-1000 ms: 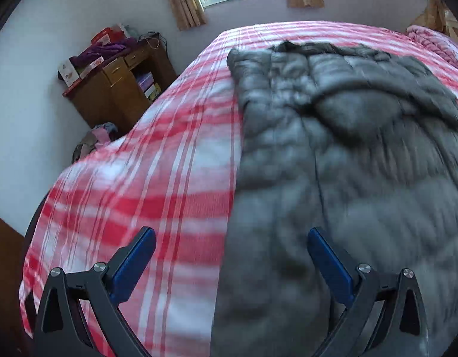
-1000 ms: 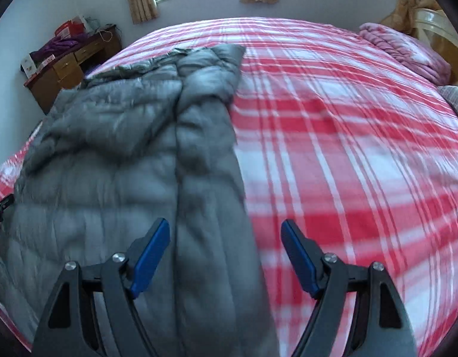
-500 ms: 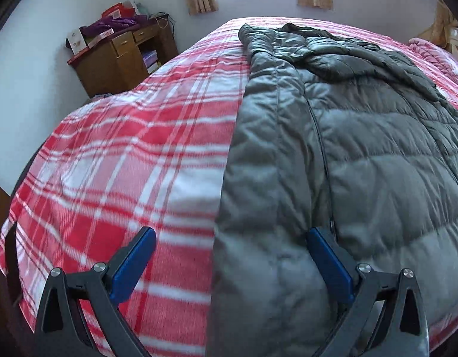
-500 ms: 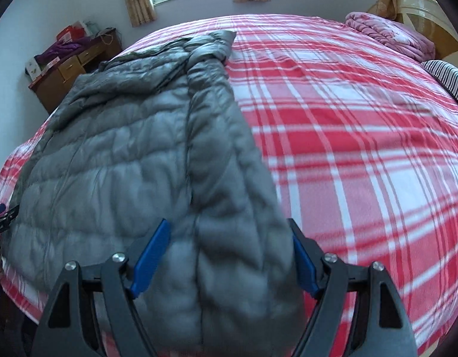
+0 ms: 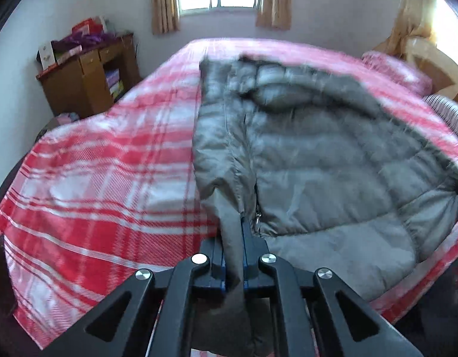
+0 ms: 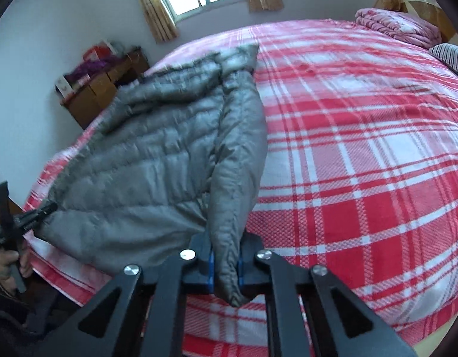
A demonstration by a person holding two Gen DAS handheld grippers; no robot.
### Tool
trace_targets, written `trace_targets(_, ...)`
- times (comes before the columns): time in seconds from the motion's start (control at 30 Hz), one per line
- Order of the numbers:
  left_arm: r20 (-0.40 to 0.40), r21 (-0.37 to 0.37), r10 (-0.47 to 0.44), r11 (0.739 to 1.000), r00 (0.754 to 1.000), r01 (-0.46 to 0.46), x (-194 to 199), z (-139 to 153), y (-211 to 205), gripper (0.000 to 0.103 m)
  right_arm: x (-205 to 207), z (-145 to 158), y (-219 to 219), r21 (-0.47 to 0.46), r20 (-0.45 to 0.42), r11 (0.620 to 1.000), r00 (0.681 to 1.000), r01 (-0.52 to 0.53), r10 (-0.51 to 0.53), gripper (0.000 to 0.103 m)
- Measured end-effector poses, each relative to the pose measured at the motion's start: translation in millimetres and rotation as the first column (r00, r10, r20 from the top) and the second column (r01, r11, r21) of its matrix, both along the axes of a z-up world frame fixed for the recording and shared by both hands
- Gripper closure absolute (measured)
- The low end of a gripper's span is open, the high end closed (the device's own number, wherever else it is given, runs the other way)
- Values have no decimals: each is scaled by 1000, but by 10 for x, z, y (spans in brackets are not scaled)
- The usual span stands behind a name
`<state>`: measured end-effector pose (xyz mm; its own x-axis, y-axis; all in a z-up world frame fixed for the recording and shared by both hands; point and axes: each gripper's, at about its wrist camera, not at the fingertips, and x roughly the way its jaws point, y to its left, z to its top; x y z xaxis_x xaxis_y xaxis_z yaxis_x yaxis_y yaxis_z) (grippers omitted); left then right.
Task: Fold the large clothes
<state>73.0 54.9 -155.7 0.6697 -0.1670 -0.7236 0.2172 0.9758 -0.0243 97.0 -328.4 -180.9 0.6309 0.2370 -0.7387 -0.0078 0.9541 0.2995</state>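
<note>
Both sets of jaws, wide open a second ago, are now clamped: my left gripper [image 5: 233, 255] and right gripper [image 6: 224, 263] each pinch a near hem corner of the grey quilted down jacket [image 5: 318, 154]. It lies lengthwise on the red-and-white plaid bedspread [image 6: 363, 154]. Ready, I judge, to lift and fold.

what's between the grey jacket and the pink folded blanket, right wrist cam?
Only bare red plaid bedspread between the grey jacket and pink blanket, right wrist view.
</note>
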Motion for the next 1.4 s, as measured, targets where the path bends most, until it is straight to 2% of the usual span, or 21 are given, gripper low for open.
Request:
trace_targets(0.17, 100, -168, -46, 984, 994, 63, -321, 763, 250, 98, -236, 538, -29, 49, 110, 999, 994, -16, 10, 93)
trace_targets(0.23, 155, -231, -57, 969, 986, 92, -413, 1136, 335, 98, -364, 893, -51, 69, 184, 997, 983, -24, 10, 94)
trace_targets(0.3, 205, -258, -53, 960, 977, 106, -422, 1403, 399, 98, -441, 1236, -75, 83, 264, 996, 964, -33, 10, 94)
trace_targets(0.4, 241, -252, -42, 962, 970, 105, -128, 1570, 443, 98, -438, 1653, -87, 69, 370, 997, 929, -28, 1, 94)
trace_targets(0.47, 220, -259, -26, 962, 975, 84, 305, 1517, 501, 98, -221, 1804, -128, 42, 410, 999, 912, -16, -2, 94)
trace_targets(0.57, 192, -207, -26, 976, 981, 66, 945, 1310, 499, 98, 352, 1747, -233, 46, 399, 999, 917, 5, -23, 94)
trace_targets(0.7, 151, -128, -9, 991, 988, 29, 1792, 956, 396, 98, 1333, 1413, -238, -10, 349, 998, 935, 64, -57, 94)
trace_targets(0.77, 145, -95, 1, 995, 989, 13, 2121, 808, 355, 94, 1694, 1262, -271, 0, 326, 997, 942, 79, -75, 95)
trace_targets(0.9, 86, -87, 26, 996, 996, -19, 2515, 611, 342, 92, 2369, 955, -341, 18, 260, 992, 958, 122, -123, 95)
trace_targets(1.13, 46, -199, 63, 979, 997, -52, 2970, 535, 601, 85, 2963, 590, -448, -24, 187, 990, 973, 142, -135, 95)
trace_targets(1.4, -46, -261, 72, 962, 996, -82, 3194, 365, 757, 83, 3357, 355, -386, -47, 154, 989, 979, 144, -135, 94)
